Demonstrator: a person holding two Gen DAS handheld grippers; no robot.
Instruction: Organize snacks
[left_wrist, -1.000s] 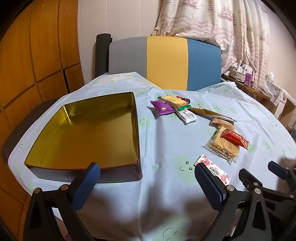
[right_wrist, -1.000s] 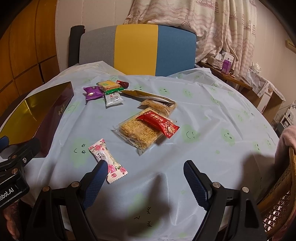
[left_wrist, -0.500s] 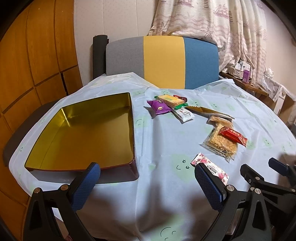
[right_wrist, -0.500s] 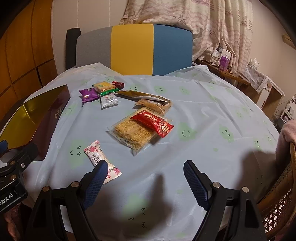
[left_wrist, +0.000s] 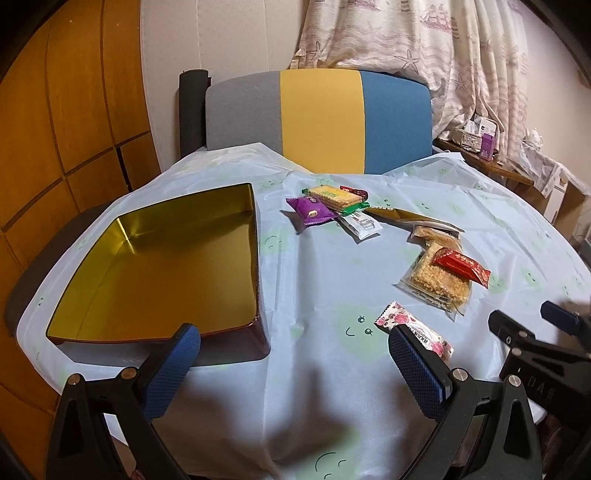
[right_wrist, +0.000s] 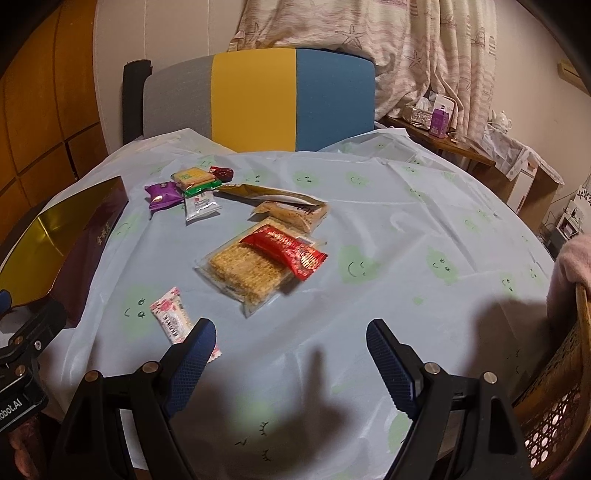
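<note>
Both grippers have pulled back slightly vs 0.5 s ago; snacks untouched. Left gripper (left_wrist: 293, 360) spread, empty, low centre; tin (left_wrist: 155, 266) mid-left. Right gripper (right_wrist: 291, 356) spread, empty; floral candy (right_wrist: 173, 317) now partly behind its left finger (right_wrist: 192, 362). Red packet (right_wrist: 286, 251) on noodle pack (right_wrist: 247, 271), centre.

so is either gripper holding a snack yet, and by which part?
Nothing held. Left gripper and right gripper both hover with jaws open over the tablecloth; the pink floral snack lies untouched.
</note>
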